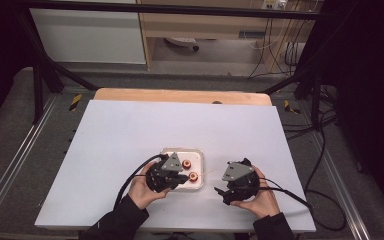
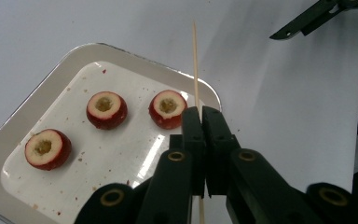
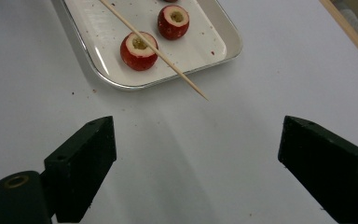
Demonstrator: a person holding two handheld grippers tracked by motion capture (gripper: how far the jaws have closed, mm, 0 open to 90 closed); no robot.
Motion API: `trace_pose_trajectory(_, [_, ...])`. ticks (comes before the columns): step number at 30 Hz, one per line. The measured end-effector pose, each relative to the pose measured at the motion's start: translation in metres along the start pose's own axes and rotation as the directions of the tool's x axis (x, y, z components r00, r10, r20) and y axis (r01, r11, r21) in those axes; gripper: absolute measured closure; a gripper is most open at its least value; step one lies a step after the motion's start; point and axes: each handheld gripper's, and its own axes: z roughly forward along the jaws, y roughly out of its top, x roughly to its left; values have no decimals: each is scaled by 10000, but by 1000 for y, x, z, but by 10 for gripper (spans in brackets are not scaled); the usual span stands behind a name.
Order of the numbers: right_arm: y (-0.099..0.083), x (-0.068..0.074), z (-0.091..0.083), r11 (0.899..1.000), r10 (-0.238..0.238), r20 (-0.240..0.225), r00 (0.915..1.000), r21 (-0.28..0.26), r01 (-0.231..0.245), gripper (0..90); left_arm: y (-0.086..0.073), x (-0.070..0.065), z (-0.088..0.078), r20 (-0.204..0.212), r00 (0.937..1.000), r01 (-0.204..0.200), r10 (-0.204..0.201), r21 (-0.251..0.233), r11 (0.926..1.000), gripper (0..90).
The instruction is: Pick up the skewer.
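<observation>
In the high view, the left claw (image 1: 179,176) sits just below centre of the frame, over the lower left part of a white tray (image 1: 200,155) that rests on the white surface (image 1: 130,135). In the left gripper view its jaws are pressed together on a thin wooden skewer (image 2: 196,60), which runs up from between them toward the top of the frame, passing over the tray's right rim (image 2: 42,84). Three red cored fruit halves (image 2: 106,109) lie cut side up on the tray, in a row from lower left to centre; the nearest one sits just left of the jaw tips.

The right claw (image 1: 220,191) is to the right of the tray in the high view, held in a hand (image 1: 260,200) low above bare surface. In the right gripper view its jaws stand wide apart with nothing between them, and the skewer's pointed end (image 3: 200,94) reaches past the tray's edge at upper centre.
</observation>
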Motion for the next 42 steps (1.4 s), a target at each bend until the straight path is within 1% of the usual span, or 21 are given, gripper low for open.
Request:
trace_pose_trajectory(1, [4, 2, 0, 9992, -386, 30, 9993, 71, 385, 134, 2, -1, 1, -14, 10000, -24, 24, -4, 10000, 885])
trace_pose_trajectory(6, [11, 6, 0, 9915, -1279, 81, 9918, 264, 1276, 198, 10, -5, 4, 79, 9997, -220, 219, 172, 9996, 885])
trace_pose_trajectory(8, [12, 7, 0, 9900, -1385, 71, 9903, 261, 1383, 203, 12, -6, 5, 94, 9996, -262, 260, 215, 9994, 885])
trace_pose_trajectory(11, [14, 9, 3, 9812, -1887, 36, 9820, 422, 1884, 258, 16, -9, 8, 142, 9994, -330, 327, 252, 9991, 885])
trace_pose_trajectory(13, [15, 10, 3, 9790, -1993, 11, 9799, 434, 1991, 279, 19, -11, 10, 130, 9989, -461, 457, 341, 9984, 885])
trace_pose_trajectory(15, [14, 11, 5, 9687, -2460, -68, 9693, 316, 2461, 330, 22, -13, 13, 152, 9986, -513, 508, 410, 9978, 885])
trace_pose_trajectory(16, [14, 11, 5, 9687, -2460, -68, 9693, 316, 2461, 330, 23, -14, 15, 167, 9985, -531, 524, 445, 9976, 885])
trace_pose_trajectory(17, [14, 12, 6, 9602, -2781, -123, 9605, 243, 2783, 355, 25, -14, 16, 173, 9983, -571, 563, 509, 9971, 885])
trace_pose_trajectory(18, [14, 12, 6, 9602, -2781, -123, 9605, 243, 2783, 355, 26, -15, 17, 206, 9982, -567, 558, 502, 9971, 885])
trace_pose_trajectory(19, [14, 13, 7, 9524, -3038, -177, 9526, 200, 3042, 392, 27, -15, 19, 223, 9982, -572, 562, 470, 9973, 885])
trace_pose_trajectory(28, [11, 15, 11, 9132, -4056, -267, 9137, 321, 4063, 551, 38, -21, 30, 426, 9974, -605, 579, 612, 9963, 885])
trace_pose_trajectory(30, [11, 17, 13, 8984, -4372, -268, 8990, 326, 4379, 581, 39, -22, 33, 457, 9971, -630, 601, 643, 9959, 885])
trace_pose_trajectory(33, [10, 18, 15, 8684, -4941, -331, 8688, 299, 4950, 630, 41, -23, 36, 467, 9974, -579, 548, 688, 9960, 885])
trace_pose_trajectory(34, [10, 19, 15, 8619, -5052, -335, 8623, 314, 5061, 649, 42, -22, 36, 488, 9966, -694, 658, 782, 9945, 885])
trace_pose_trajectory(35, [9, 19, 15, 8513, -5231, -302, 8517, 273, 5239, 670, 42, -22, 36, 502, 9964, -718, 678, 824, 9940, 885])
trace_pose_trajectory(36, [9, 20, 15, 8504, -5244, -357, 8507, 281, 5254, 689, 42, -22, 37, 515, 9964, -714, 673, 814, 9941, 885])
trace_pose_trajectory(37, [8, 20, 15, 8442, -5342, -404, 8444, 261, 5354, 707, 42, -22, 38, 545, 9962, -717, 672, 839, 9939, 885])
trace_pose_trajectory(38, [8, 20, 15, 8442, -5342, -404, 8444, 261, 5354, 707, 42, -22, 38, 545, 9962, -717, 672, 839, 9939, 885])
trace_pose_trajectory(39, [8, 21, 16, 8325, -5513, -479, 8329, 338, 5530, 739, 42, -22, 38, 559, 9962, -717, 672, 831, 9940, 885])
trace_pose_trajectory(40, [7, 21, 16, 8256, -5611, -504, 8262, 372, 5630, 753, 43, -22, 38, 556, 9960, -740, 694, 859, 9936, 885])
trace_pose_trajectory(42, [7, 22, 16, 8224, -5658, -500, 8230, 370, 5677, 766, 43, -22, 38, 560, 9960, -745, 697, 879, 9933, 885])
